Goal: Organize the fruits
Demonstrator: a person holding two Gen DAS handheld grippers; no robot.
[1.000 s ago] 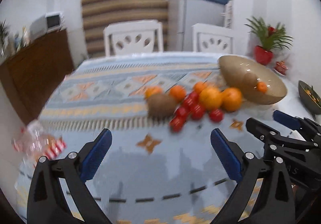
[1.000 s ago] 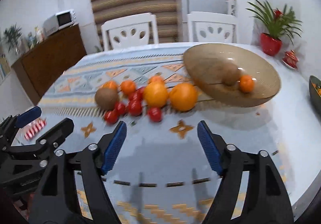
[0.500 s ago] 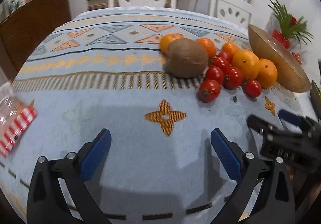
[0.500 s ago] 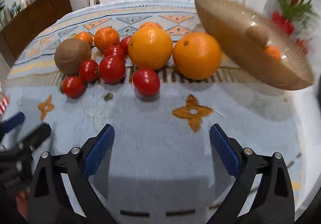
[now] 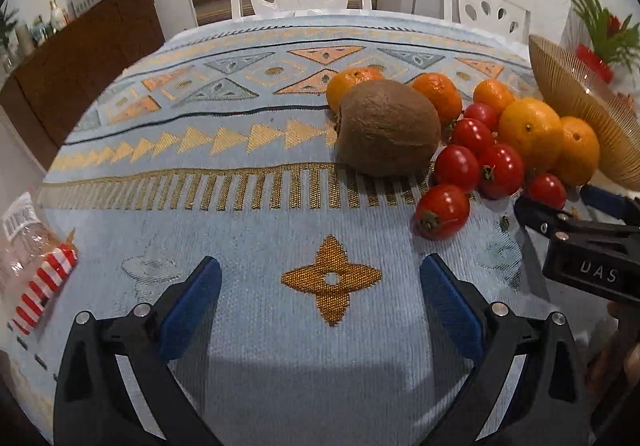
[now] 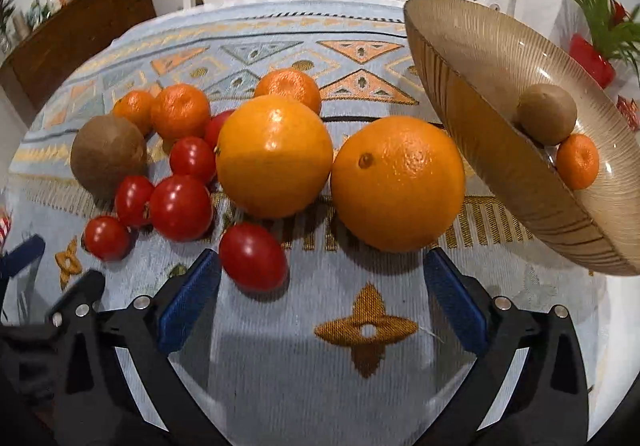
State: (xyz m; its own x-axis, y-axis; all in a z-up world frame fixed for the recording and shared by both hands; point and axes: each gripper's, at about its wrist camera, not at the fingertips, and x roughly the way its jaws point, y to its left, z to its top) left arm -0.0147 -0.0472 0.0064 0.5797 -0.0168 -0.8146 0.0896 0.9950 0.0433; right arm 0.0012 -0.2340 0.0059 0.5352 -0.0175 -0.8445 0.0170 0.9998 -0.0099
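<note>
Over the tablecloth (image 6: 360, 398), right hand-held gripper (image 6: 322, 288) tilts down, jaws wide.

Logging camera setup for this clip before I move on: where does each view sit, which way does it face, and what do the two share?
Left wrist: on the left gripper, angled down along its open fingers at the tablecloth; the coconut lies ahead, the right gripper intrudes at the right edge.
Right wrist: on the right gripper, angled down over two big oranges and the bowl; its fingers stand open and the left gripper's tip shows at the left edge.
Shared: coconut, tomatoes, oranges, bowl, white chairs.
</note>
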